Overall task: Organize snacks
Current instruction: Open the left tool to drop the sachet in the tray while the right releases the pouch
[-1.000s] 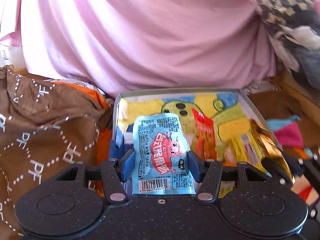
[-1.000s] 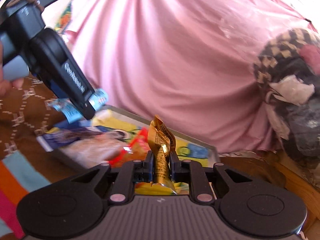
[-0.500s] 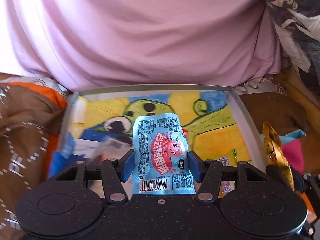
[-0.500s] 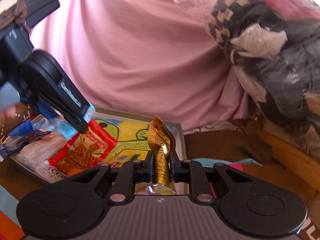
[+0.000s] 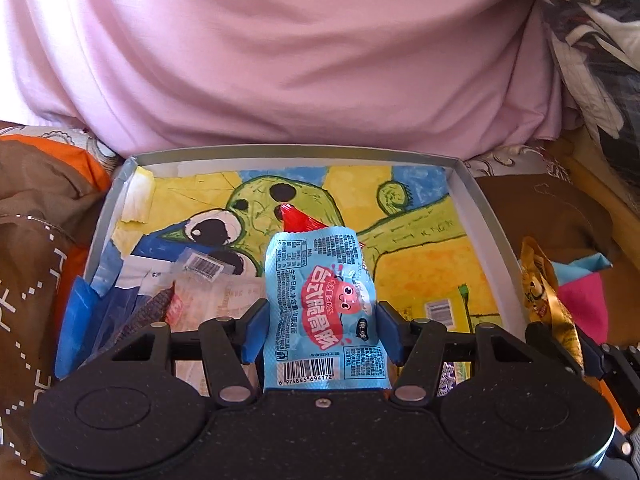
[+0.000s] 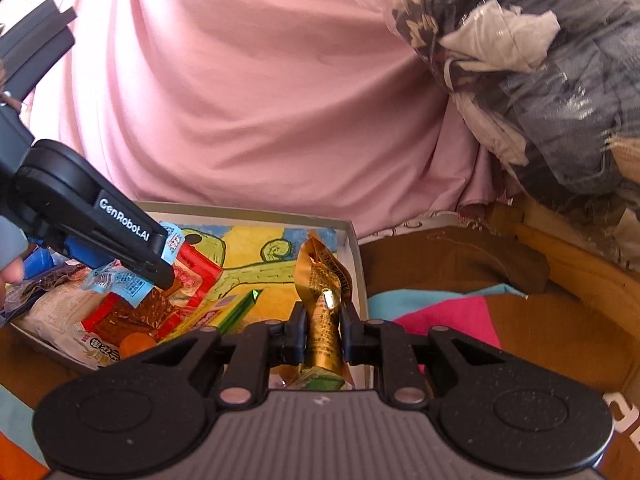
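Since the frame a second ago my left view has swung from the tray's left corner to square over its painted floor, and the right one has come in over the tray's right wall.

On the left wrist camera, my left gripper (image 5: 322, 330) is clenched on the light blue snack packet (image 5: 322, 304), the blue pads pressing its two sides, barcode end toward the camera. The packet hangs upright above the shallow grey tray (image 5: 476, 204), whose floor carries a green and yellow cartoon drawing. A red wrapper (image 5: 300, 220) peeks out behind the packet's top. Clear and blue wrappers (image 5: 160, 292) lie piled in the tray's left part. The gold packet (image 5: 546, 300) shows just outside the tray's right wall. A pink cloth (image 5: 300, 48) fills the background.

On the right wrist camera, my right gripper (image 6: 323, 330) grasps the gold packet (image 6: 324, 304) tightly at its waist, upright, above the tray's right wall (image 6: 356, 248). The left gripper (image 6: 120, 240) reaches in from the left, the blue packet (image 6: 120, 280) in its tips over a heap of snacks (image 6: 132, 316) in the tray's left part.
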`<state>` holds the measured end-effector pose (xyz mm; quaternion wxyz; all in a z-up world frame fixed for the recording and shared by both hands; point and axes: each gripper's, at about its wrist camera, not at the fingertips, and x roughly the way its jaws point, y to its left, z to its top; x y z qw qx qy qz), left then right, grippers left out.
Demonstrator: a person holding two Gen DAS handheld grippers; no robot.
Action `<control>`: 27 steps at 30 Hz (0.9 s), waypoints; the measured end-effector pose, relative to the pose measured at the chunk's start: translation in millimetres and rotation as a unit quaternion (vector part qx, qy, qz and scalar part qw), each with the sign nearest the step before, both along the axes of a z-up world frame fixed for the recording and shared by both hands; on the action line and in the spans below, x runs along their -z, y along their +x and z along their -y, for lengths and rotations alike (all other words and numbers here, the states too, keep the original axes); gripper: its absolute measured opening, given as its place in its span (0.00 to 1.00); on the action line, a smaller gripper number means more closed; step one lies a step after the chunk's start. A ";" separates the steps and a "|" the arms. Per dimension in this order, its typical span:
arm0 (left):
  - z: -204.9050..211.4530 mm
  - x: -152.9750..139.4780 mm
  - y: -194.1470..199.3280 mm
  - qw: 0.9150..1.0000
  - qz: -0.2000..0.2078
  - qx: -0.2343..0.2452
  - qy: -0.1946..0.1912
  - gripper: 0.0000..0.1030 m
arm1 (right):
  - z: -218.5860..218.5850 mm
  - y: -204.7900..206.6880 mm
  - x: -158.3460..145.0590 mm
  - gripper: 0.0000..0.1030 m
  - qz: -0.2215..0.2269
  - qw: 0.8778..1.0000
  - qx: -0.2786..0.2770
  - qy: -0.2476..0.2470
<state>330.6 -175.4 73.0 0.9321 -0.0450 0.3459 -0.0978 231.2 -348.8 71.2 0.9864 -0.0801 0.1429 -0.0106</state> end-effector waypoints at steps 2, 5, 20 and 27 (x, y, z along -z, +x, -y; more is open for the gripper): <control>1.4 0.5 -0.2 1.000 0.001 0.005 0.003 0.58 | 0.2 0.8 0.9 0.20 -0.002 1.000 0.001 0.002; 2.7 1.9 1.0 1.000 -0.004 0.006 0.004 0.60 | 1.0 1.8 2.4 0.22 -0.008 1.000 0.002 0.009; -7.7 -5.1 -3.3 0.999 0.013 -0.029 -0.015 0.91 | 4.8 -2.8 -2.4 0.72 0.008 0.999 0.004 0.044; -10.5 -7.0 -3.1 0.999 0.013 -0.042 -0.020 0.96 | 6.7 -7.5 -8.0 0.89 0.024 0.998 0.009 0.051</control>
